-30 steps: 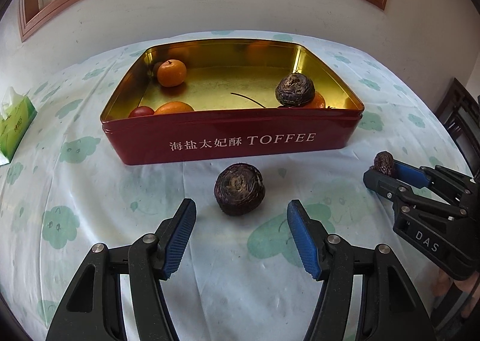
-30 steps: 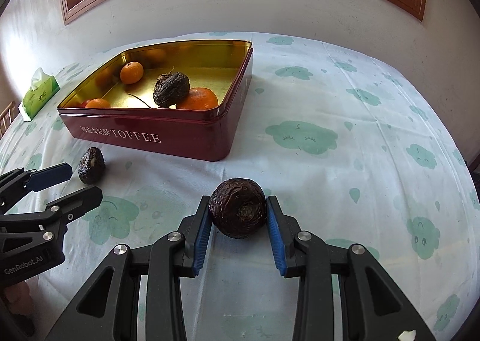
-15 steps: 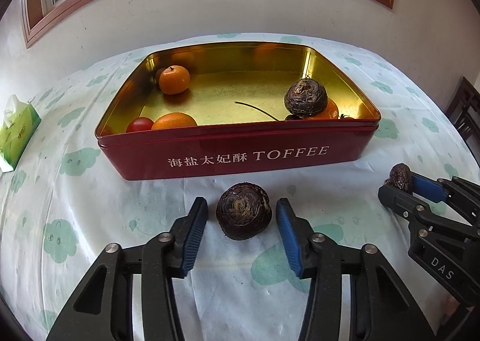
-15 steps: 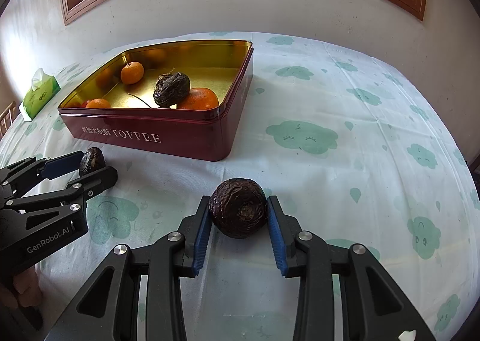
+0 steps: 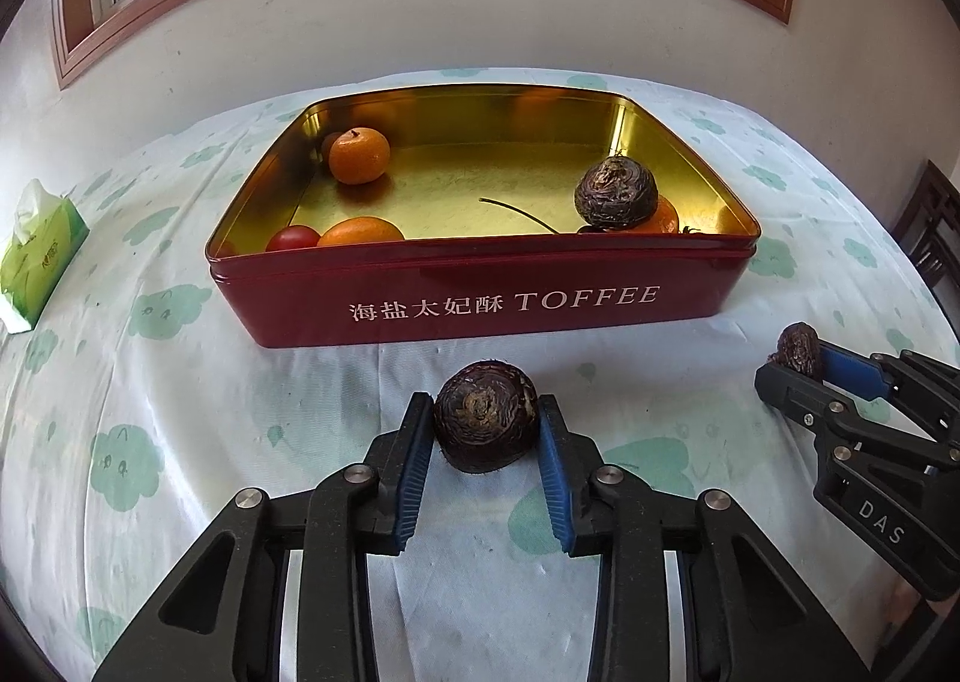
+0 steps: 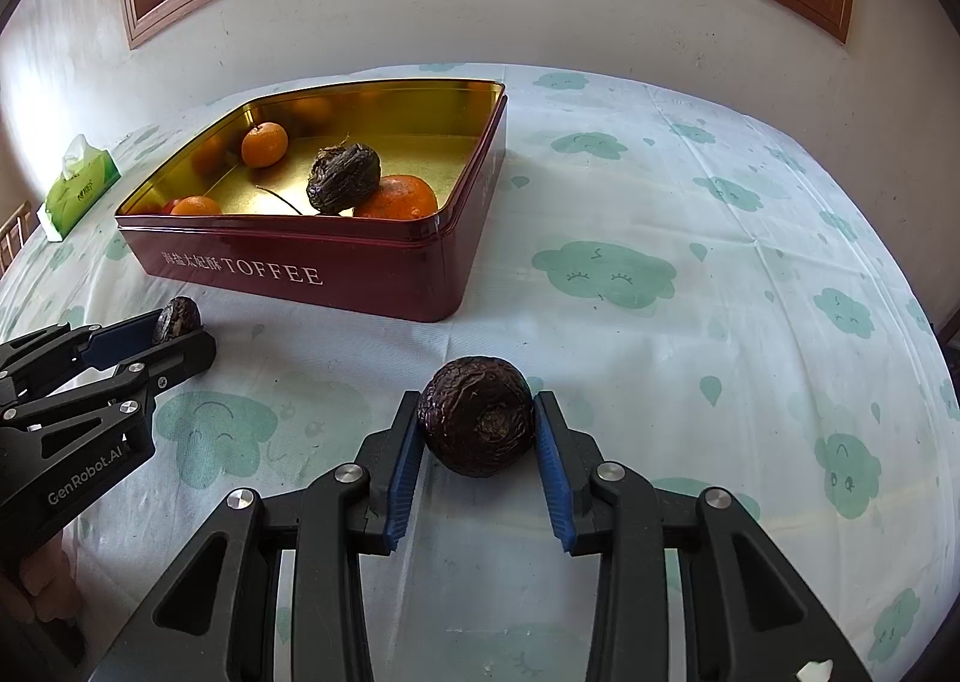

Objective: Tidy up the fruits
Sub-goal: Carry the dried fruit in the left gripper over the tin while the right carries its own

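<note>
Both tongs grasping dark fruits on table.
Left tongs [image 5: 485, 430] clamp fruit [image 5: 485, 415]; right tongs [image 6: 475, 425] clamp second fruit [image 6: 476, 415]; tin [image 5: 480, 298] ahead.

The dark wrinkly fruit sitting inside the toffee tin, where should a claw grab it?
Probably across its round middle, coming down from above. The dark wrinkly fruit leans on an orange near the tin's right wall, so a sideways reach looks blocked; its top is free. Both the left claw and right claw already hold similar fruits.
</note>
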A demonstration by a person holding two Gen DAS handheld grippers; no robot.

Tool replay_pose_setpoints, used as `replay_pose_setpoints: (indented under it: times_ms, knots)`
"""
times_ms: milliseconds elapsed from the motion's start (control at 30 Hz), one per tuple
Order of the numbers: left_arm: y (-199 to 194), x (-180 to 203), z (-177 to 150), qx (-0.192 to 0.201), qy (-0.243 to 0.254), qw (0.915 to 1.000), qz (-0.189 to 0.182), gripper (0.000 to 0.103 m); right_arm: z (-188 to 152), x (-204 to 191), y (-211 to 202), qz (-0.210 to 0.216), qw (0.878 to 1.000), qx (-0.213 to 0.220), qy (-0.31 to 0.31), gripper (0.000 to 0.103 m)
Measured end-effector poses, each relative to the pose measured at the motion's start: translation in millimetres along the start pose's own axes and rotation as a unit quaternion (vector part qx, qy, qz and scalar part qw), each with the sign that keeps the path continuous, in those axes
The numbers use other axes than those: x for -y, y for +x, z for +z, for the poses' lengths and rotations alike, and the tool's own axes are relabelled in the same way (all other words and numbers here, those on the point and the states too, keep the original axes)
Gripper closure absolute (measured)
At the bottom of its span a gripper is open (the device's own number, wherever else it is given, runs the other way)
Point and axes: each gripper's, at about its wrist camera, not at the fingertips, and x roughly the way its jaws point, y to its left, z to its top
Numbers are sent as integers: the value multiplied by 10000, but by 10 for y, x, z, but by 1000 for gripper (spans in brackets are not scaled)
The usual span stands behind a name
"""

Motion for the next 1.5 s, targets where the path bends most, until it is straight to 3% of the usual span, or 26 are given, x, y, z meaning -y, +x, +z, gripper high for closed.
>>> replay_pose_setpoints:
  times_ms: [1500]
  knots:
    - [-190,-139,-156,29,-197,9998,-28,68,8,7,-45,39,10000,0,10,71]
